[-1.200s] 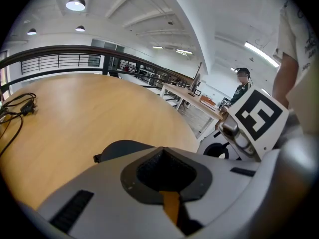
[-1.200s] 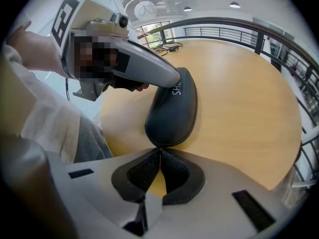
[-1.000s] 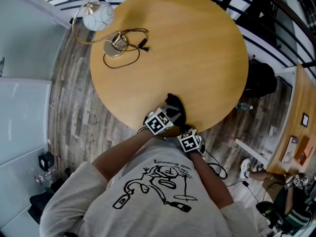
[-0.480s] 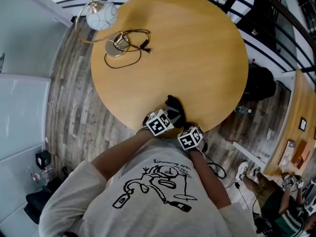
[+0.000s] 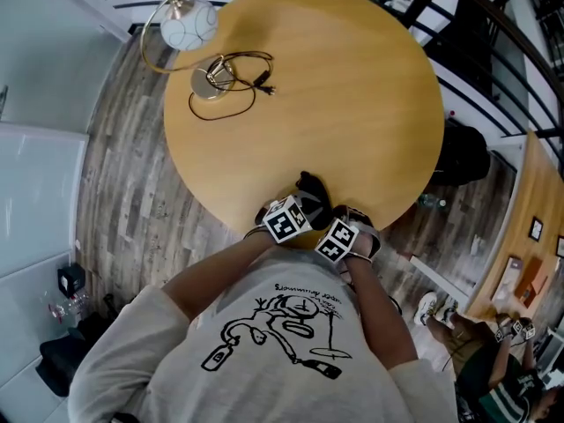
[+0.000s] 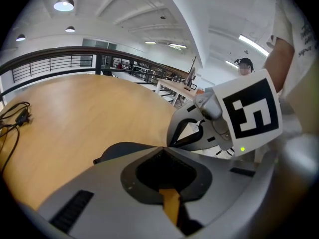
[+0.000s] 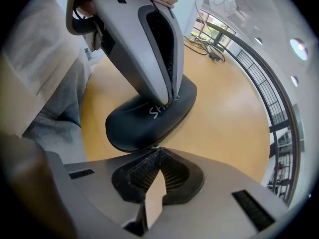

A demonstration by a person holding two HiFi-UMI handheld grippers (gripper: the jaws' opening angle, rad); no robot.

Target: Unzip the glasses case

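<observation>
Head view: my case (image 5: 310, 189) is sitting at the near edge of the round table (image 5: 352, 86), a bit below the middle of the frame. Both marker cubes are crowded right on top of it, just above the person's shirt (image 5: 264, 342).

Left gripper (image 6: 163, 148): jaws are closed, tips together. In its own view the dark case pokes out just behind the tips toward the left, and the other gripper's cube fills the right side. From the right gripper view, the left one comes down from the top of the frame and its closed tips touch the top of the case. I don't see anything between them.

Right gripper (image 7: 158, 148): jaws closed too, with the tips right at the near edge of the case at mid-frame. There's a tiny bright bit (image 7: 155, 146) right where they meet, but it's too small for me to tell what it is or whether it's actually pinched. The case lies flat on the wood with white lettering on its lid, and it looks zipped up from here.

The rest of the table is bare except for the upper left, where there's a lamp (image 5: 189, 25) with a round white shade and a tangle of cable (image 5: 231, 82) beside its base, well away from the case.
</observation>
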